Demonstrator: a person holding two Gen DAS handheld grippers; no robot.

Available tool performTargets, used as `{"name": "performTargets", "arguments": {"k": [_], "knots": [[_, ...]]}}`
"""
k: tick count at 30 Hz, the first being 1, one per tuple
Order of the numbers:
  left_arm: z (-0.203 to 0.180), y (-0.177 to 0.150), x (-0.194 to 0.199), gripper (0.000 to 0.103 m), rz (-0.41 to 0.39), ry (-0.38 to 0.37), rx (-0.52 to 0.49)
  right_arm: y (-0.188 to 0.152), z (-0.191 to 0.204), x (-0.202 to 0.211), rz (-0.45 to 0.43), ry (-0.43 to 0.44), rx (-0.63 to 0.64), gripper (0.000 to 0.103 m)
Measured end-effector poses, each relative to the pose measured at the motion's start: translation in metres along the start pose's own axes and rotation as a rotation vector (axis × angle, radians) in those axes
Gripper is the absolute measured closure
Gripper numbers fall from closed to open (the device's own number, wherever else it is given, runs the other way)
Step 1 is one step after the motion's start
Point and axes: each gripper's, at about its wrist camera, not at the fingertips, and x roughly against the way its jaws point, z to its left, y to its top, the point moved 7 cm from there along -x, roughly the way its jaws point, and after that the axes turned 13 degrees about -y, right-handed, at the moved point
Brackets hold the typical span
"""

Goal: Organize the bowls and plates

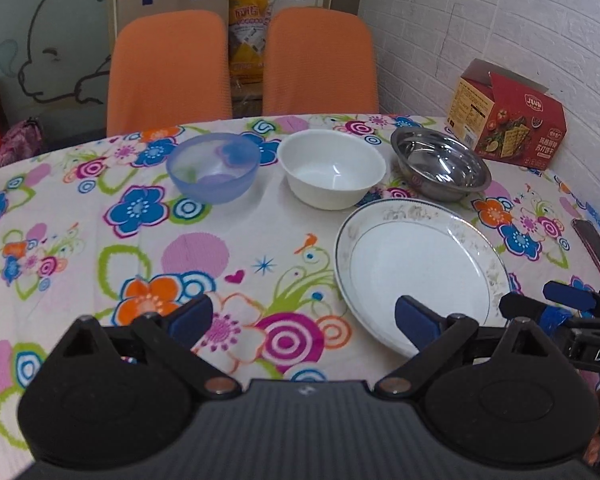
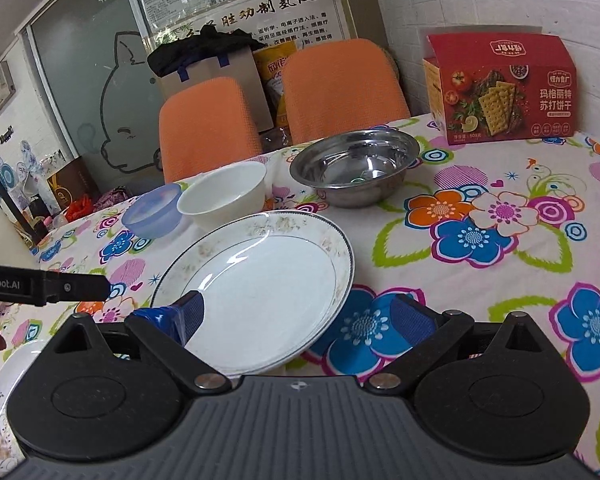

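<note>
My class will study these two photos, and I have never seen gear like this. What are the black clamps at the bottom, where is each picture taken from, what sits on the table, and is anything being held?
There is no robot here: a person holds a two-finger clamp in each hand, with a wide-angle camera on each that looks along the fingers. One photo comes from the left gripper, the other from the right gripper.

On the flowered tablecloth stand a blue plastic bowl, a white bowl and a steel bowl in a row, with a floral-rimmed plate in front and a red cracker box near the wall.

Both grippers are open. The right one has the plate's edge between its fingers but has not closed on it.
</note>
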Motion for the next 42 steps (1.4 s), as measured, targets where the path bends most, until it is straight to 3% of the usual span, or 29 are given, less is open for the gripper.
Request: {"name": "performTargets", "arguments": {"k": [5,11,13,15,20,23,28,32,42], "knots": [[-0.007,0.023,-0.055,0.007,0.071,-0.031,-0.007,0.002,0.002,-0.031,0.048,-0.016,0.03,0.016],[-0.011,0.026,-0.096,0.007,0.131,-0.038,-0.018,-0.006,0.012,-0.05,0.094,0.007,0.082,0.014],[-0.009,0.024,-0.104,0.011,0.15,-0.032,-0.011,-0.006,0.016,-0.05,0.086,0.005,0.105,0.014],[-0.009,0.019,-0.111,0.022,0.177,-0.039,-0.006,-0.007,0.018,-0.051,0.079,0.006,0.116,0.014],[-0.016,0.019,-0.11,0.028,0.153,-0.023,-0.048,-0.013,0.03,-0.052,0.05,-0.037,0.212,0.014],[-0.024,0.017,-0.109,0.039,0.141,-0.037,-0.064,-0.019,0.043,-0.052,0.034,-0.042,0.259,0.013],[-0.027,0.016,-0.107,0.041,0.144,-0.023,-0.064,-0.014,0.042,-0.055,0.032,-0.068,0.215,0.013],[-0.035,0.018,-0.099,0.044,0.128,-0.018,-0.092,-0.007,0.037,-0.046,0.024,-0.029,0.114,0.013],[-0.043,0.026,-0.078,0.044,0.086,-0.025,-0.086,0.0,0.042,-0.026,-0.029,-0.032,0.123,0.013]]}}
